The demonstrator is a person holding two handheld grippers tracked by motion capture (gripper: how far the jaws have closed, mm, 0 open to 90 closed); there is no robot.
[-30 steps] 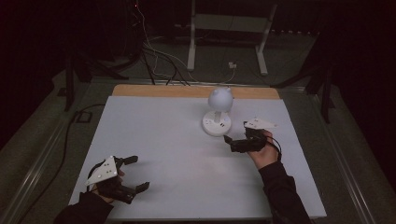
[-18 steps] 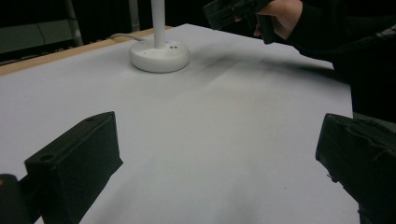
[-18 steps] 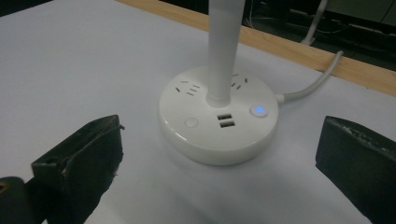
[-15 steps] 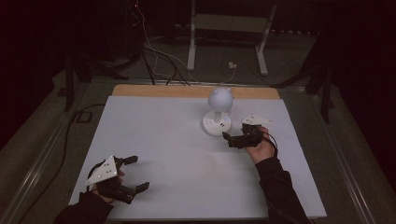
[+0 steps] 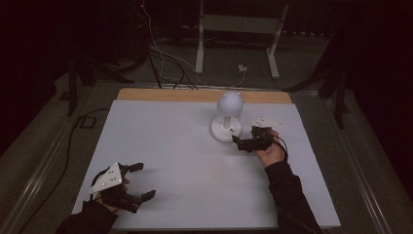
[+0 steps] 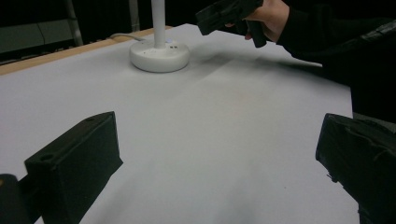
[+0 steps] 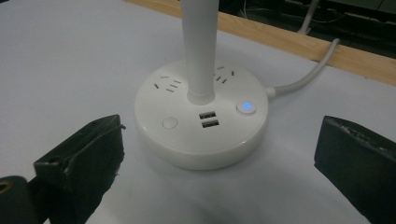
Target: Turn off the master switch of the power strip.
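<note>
One desk lamp [image 5: 227, 118] on the white table [image 5: 170, 161], base just ahead of the right gripper [image 7: 219, 168], between the lines of its two spread jaws and not touching either. Round white base [image 7: 201, 135] with a slim upright stem [image 7: 199, 46] rising from its middle, ball-shaped head [image 5: 230, 101] on top in the high view. On the base's top face: a blank round button [image 7: 170, 123] nearer the left jaw, a blue-lit button [image 7: 246, 107] nearer the right jaw, two USB ports [image 7: 208, 120] between them, sockets beyond the stem. Cord [image 7: 303, 70] off past the right jaw toward the wooden edge.

Probably hard, smooth plastic, rigid, bottom-weighted (top-heavy if lifted by the head). Likely slippery on the curved rim; stem the surer place to pinch, low down. A button press needs only a fingertip.

Left gripper [image 5: 131, 183] resting well apart, jaws wide, nothing between them.
</note>
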